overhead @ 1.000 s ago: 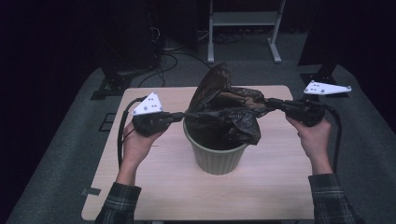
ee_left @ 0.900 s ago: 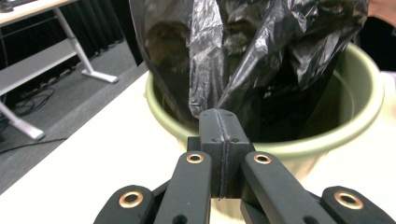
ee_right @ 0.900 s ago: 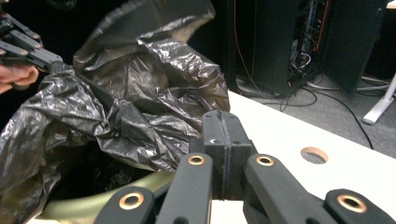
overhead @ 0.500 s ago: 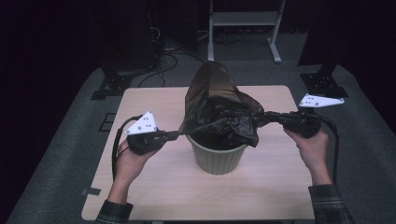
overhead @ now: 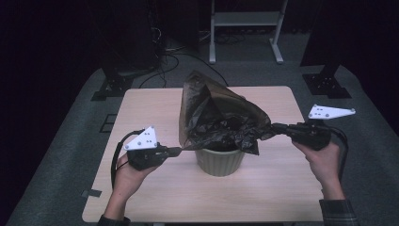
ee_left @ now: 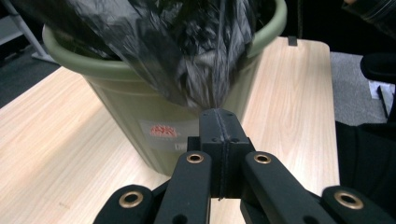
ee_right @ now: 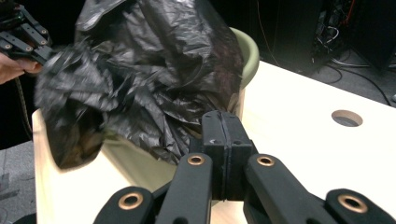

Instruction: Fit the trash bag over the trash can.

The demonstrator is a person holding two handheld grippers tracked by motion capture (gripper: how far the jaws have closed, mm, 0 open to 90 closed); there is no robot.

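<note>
Jaws: both pairs pressed together, each pinching an edge of the black bin bag [overhead: 221, 120], left gripper [overhead: 175, 151] low, right gripper [overhead: 277, 127] level.
Progress: bag mouth stretched over the green bin [overhead: 220, 160] on the counter [overhead: 141, 108]; near rim apparently covered, far side billowing up unseated.
Left to do: likely pull edges down around the rim.

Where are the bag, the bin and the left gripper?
bag [overhead: 221, 117], high view, on its crumpled black middle.
bin [overhead: 220, 161], high view, on its green front wall.
left gripper [overhead: 178, 150], high view, at its shut jaw tips pinching the bag's edge.
</note>
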